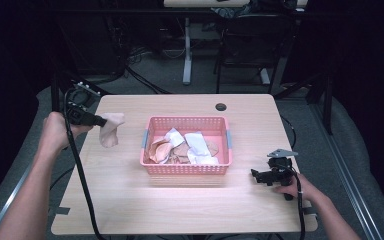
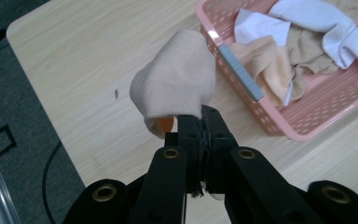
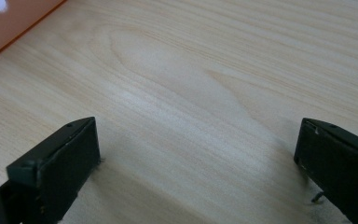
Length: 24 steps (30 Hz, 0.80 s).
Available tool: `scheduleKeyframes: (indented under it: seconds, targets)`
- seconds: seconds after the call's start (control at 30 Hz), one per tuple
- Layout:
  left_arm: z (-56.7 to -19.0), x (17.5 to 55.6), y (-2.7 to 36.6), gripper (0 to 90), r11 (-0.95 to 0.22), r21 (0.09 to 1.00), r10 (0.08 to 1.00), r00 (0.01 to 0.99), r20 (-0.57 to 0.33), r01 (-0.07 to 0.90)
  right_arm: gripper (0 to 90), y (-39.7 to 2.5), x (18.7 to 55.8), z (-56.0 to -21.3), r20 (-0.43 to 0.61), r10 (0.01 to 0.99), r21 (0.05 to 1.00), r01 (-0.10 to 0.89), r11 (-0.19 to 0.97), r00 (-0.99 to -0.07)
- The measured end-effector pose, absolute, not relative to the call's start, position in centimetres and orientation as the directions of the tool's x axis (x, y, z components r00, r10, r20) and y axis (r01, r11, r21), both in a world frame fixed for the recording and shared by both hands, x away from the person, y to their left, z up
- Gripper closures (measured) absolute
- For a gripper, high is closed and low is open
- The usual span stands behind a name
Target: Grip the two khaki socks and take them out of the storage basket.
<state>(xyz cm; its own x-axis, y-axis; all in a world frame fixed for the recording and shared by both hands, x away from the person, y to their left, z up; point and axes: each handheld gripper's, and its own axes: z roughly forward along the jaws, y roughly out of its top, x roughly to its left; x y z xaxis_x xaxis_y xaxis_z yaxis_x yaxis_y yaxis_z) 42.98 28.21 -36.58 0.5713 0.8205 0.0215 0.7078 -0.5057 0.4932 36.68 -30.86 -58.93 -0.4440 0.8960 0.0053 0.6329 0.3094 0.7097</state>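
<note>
— What could go wrong from here?

— The peach sock (image 2: pixel 175 79) is clamped between the closed jaws of the left gripper (image 2: pixel 200 126) by a small fold of fabric only. It is held in the air above the wooden table (image 1: pixel 130 195), left of the pink basket (image 1: pixel 186 169) and apart from it. A slip is judged possible — the cloth is soft and little of it is pinched, so the sock could be dropped on the table, or be caught on the basket rim if it is carried across.

— And the right gripper (image 1: pixel 263 176)?

— Its jaws are seen wide apart in the right gripper view, with nothing between them but bare wood; it is held low at the table's right side, near the basket's right end.

— What is gained from one view over another?

— The thin pinch and an orange lining under the sock are shown by the left gripper view. The spacing of sock, basket and both hands is given by the high view — along with the white socks (image 1: pixel 198 144) and tan ones heaped inside the basket.
</note>
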Motion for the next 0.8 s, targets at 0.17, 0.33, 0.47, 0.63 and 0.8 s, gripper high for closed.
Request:
scheduleKeyframes:
  seconds: [0.17, 0.33, 0.47, 0.63, 0.8]
  targets:
    - [-37.8, 42.9, 30.0, 87.9, -0.470, 0.486, 0.845, 0.535, 0.007, 0.737, 0.0, -30.9, 36.7, -58.9, 0.005, 0.896, 0.710, 0.633, 0.309, -0.444]
    - [-39.4, 43.1, 31.3, 87.9, -0.443, 0.466, 0.863, 0.505, -0.011, 0.766, 0.0, -30.9, 36.7, -58.9, 0.009, 0.895, 0.706, 0.637, 0.311, -0.447]
    - [-40.3, 43.2, 32.1, 87.9, -0.424, 0.459, 0.872, 0.488, -0.024, 0.781, 0.0, -30.9, 36.7, -58.9, 0.009, 0.895, 0.706, 0.636, 0.311, -0.447]
    - [-41.4, 43.3, 32.8, 87.9, -0.399, 0.453, 0.886, 0.463, -0.034, 0.797, 0.0, -30.9, 36.7, -58.9, 0.009, 0.894, 0.706, 0.636, 0.311, -0.447]
    - [-43.5, 43.9, 32.8, 87.9, -0.377, 0.430, 0.893, 0.445, -0.067, 0.820, 0.0, -30.9, 36.7, -58.9, 0.009, 0.895, 0.706, 0.637, 0.310, -0.446]
